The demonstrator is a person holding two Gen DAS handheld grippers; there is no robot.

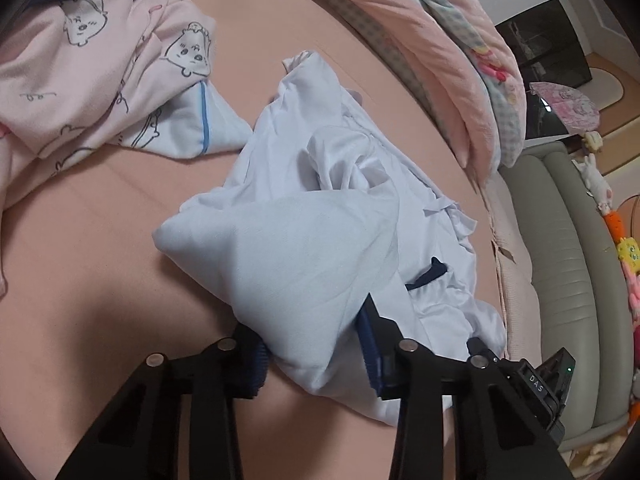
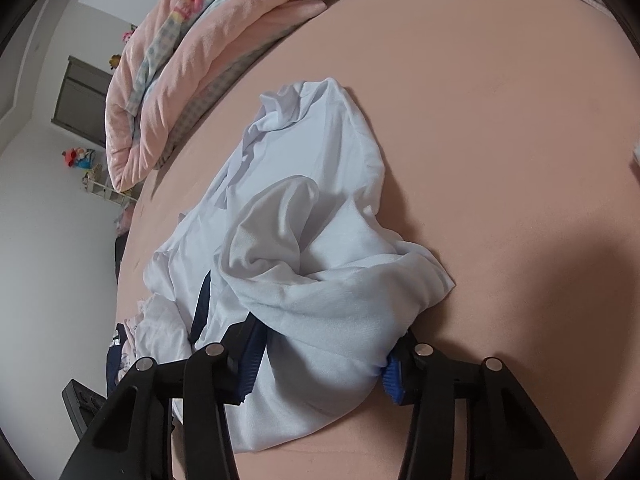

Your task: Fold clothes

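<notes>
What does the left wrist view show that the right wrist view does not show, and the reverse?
Only the left wrist view shows the pink printed garment at upper left and the grey padded bed edge with toys. Only the right wrist view shows the white wall and the toy shelf. Both show the crumpled white garment on the pink sheet, the folded pink blanket, and jaws with white fabric bunched between them.

We look down from both wrists, close over the bed (image 1: 100, 220); both views share the garment (image 1: 280, 240).

Two garments (image 1: 304, 216) (image 1: 100, 80) – one quilt (image 1: 420, 20)
</notes>
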